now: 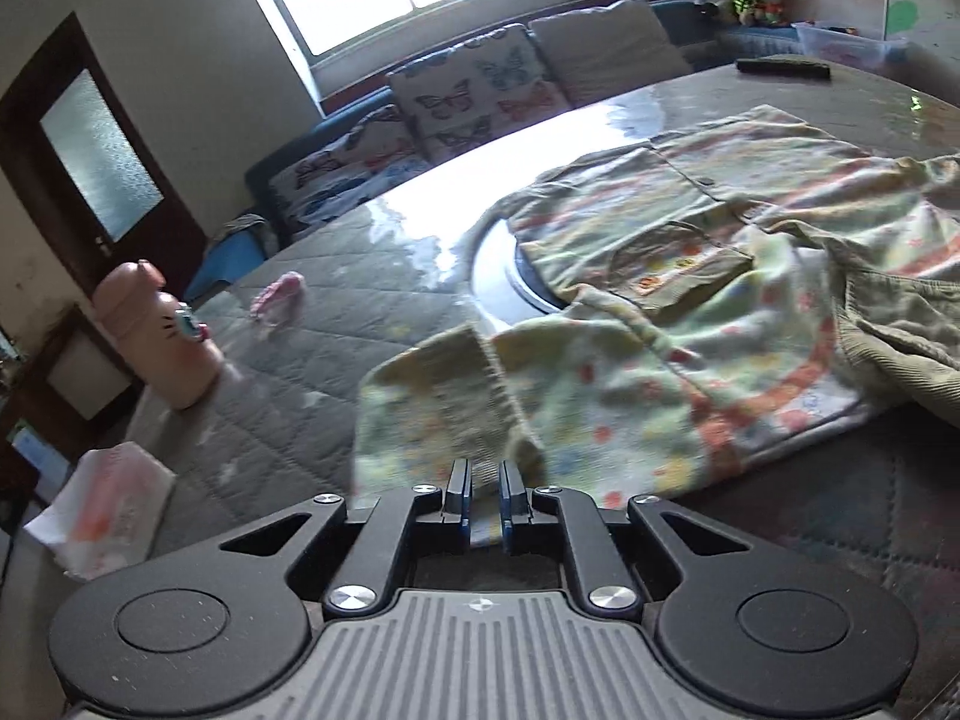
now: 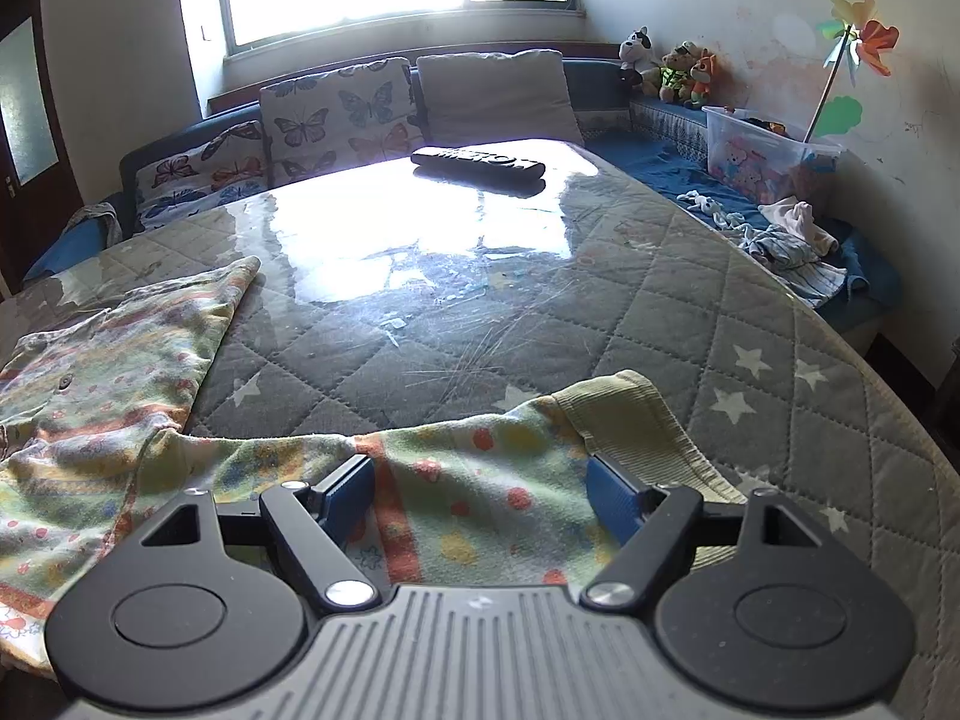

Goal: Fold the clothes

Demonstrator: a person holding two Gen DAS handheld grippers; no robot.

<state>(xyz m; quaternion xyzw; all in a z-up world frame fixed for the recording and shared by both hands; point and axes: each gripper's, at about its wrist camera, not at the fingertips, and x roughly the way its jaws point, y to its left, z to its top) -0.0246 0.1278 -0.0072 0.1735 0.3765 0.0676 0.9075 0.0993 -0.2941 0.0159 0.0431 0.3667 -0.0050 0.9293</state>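
Leftward, the left gripper pinches a sleeve cuff of the patterned garment spread over the quilted table. Rightward, the right gripper stands spread, astride the other sleeve.

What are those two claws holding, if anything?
The left claw pinches the patterned shirt by its sleeve cuff. The right claw is open, holding nothing.

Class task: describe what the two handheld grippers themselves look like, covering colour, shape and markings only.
The left gripper and the right gripper look alike: matte black linkage arms with triangular cut-outs, silver pivot screws, two round black discs, a grey ribbed body bearing a small crosshair mark, and blue finger pads. No cables or sleeves show.
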